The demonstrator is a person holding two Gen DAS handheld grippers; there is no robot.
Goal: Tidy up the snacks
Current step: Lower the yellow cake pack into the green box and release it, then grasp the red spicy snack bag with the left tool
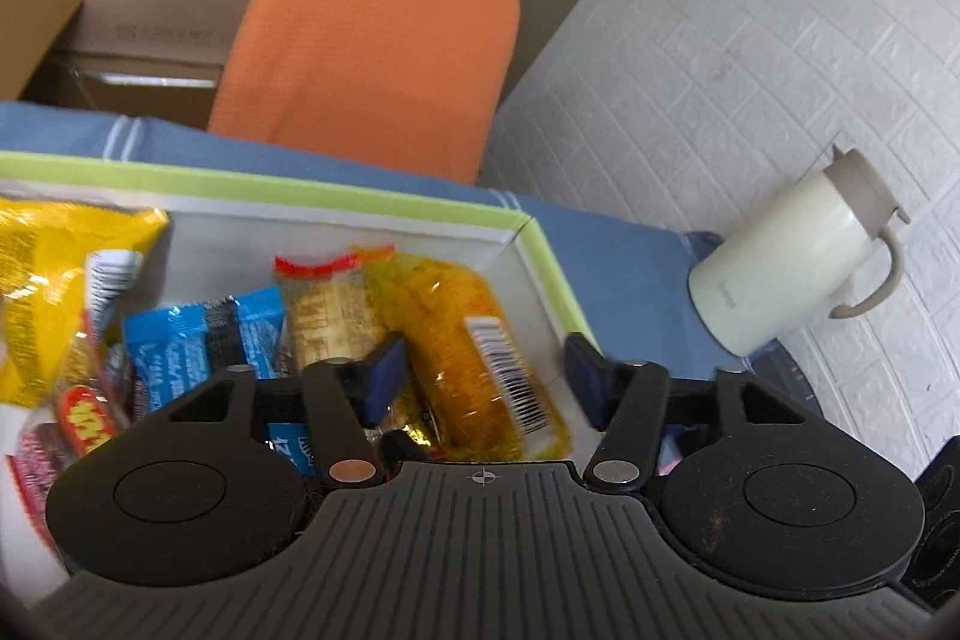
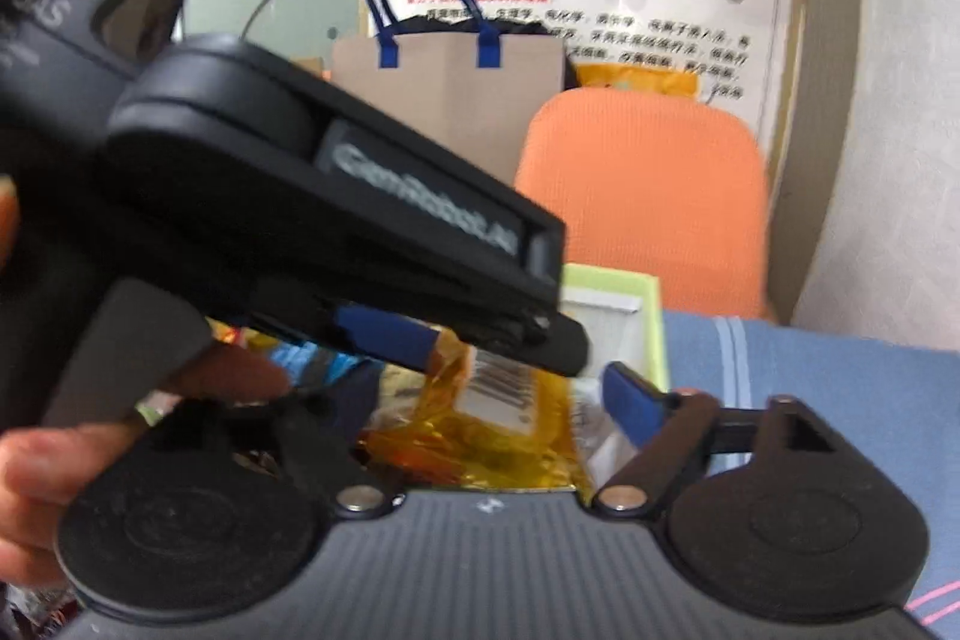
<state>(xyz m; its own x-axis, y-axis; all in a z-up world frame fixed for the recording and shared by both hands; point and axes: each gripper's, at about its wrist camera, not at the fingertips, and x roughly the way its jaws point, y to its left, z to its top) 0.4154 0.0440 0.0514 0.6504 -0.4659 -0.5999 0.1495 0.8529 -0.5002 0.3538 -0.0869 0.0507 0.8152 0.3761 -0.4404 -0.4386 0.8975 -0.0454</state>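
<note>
Left gripper [image 1: 480, 370] gaped, straddling yellow snack pack [image 1: 480, 358] lengthwise in box [image 1: 540, 250]; right gripper [image 2: 510, 400] spread, empty, alongside.

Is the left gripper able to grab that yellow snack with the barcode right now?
Probably yes. The left gripper is open right over the yellow snack in the box, and nothing covers it.
</note>
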